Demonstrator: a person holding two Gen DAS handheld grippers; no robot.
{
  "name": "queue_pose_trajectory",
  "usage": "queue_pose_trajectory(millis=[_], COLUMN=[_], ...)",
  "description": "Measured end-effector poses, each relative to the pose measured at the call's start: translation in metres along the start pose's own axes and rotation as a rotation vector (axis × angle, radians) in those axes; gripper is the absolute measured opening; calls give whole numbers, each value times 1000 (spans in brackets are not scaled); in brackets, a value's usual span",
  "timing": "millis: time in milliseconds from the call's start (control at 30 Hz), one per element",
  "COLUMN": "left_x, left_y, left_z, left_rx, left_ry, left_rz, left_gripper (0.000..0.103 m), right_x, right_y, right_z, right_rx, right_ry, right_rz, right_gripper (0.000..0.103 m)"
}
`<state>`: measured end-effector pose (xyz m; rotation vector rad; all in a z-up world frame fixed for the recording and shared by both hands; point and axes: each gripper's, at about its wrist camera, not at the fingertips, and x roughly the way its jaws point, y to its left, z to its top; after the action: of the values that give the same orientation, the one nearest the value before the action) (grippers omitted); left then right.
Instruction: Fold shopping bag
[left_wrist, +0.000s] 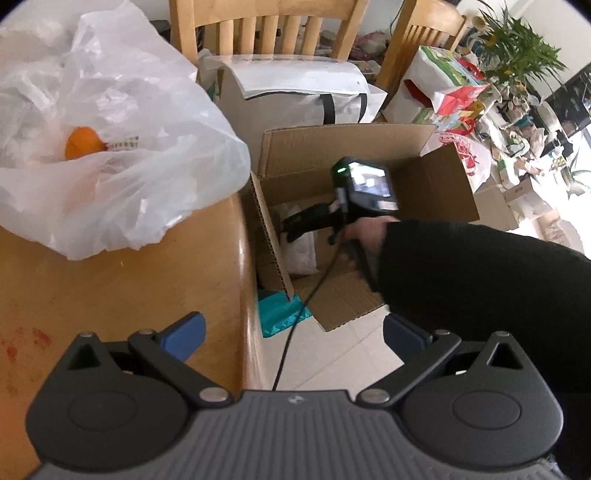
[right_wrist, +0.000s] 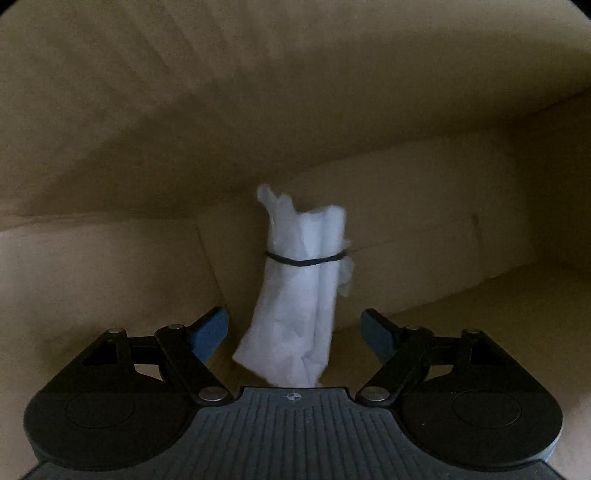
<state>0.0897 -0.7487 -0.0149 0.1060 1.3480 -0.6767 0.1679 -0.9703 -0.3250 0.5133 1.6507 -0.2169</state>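
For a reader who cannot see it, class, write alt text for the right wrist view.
A folded white shopping bag, bound by a black band, lies inside a dim cardboard box. The right tool is open, its blue pads either side of the bundle without touching it.

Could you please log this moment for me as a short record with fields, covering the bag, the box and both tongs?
folded bag: white bundle bound by a black band, lying inside the cardboard box
right tongs: open inside the box, bundle between the pads but not pressed
left tongs: open, empty, over the edge of the wooden table
other bag: loose plastic bag on the table, an orange object inside
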Motion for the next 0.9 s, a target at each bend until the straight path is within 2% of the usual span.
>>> queue_pose_trajectory(millis=[33, 67, 133, 167, 300, 400, 467, 500, 533, 567, 733, 800, 900], left_x=[2, 4, 8, 9, 14, 16, 14, 14, 13, 11, 2, -2, -6], left_y=[0, -1, -1, -1, 0, 1, 2, 1, -1, -2, -12, -18, -23], left_z=[1, 3, 5, 6, 11, 13, 15, 16, 17, 18, 18, 18, 17], left_rx=[-1, -5, -16, -19, -26, -31, -32, -32, -31, -27, 2, 22, 35], left_ry=[-2, -1, 3, 5, 6, 9, 7, 6, 5, 2, -5, 1, 7], left_rz=[-6, -15, -28, -32, -31, -25, -22, -17, -13, -13, -10, -14, -27], left_gripper=[102, 102, 102, 102, 102, 103, 102, 102, 102, 102, 102, 103, 102], right_x=[11, 22, 39, 42, 38, 35, 28, 23, 16, 10, -49, -97, -144], right_y=[0, 0, 2, 8, 36, 42, 46, 47, 48, 48, 39, 30, 24], right_z=[1, 3, 5, 5, 0, -3, -5, -7, -8, -9, -29, -52, -78], right_rx=[-2, -8, -29, -88, -356, -421, -448, -457, -460, -464, -434, -385, -344], right_ry=[9, 20, 34, 26, -30, -41, -40, -43, -48, -54, -141, -223, -306], right_rz=[5, 16, 34, 33, 27, 16, -23, -38, -43, -48, -78, -97, -126], right_gripper=[51, 42, 37, 36, 36, 40, 47, 51, 60, 65, 69, 69, 70])
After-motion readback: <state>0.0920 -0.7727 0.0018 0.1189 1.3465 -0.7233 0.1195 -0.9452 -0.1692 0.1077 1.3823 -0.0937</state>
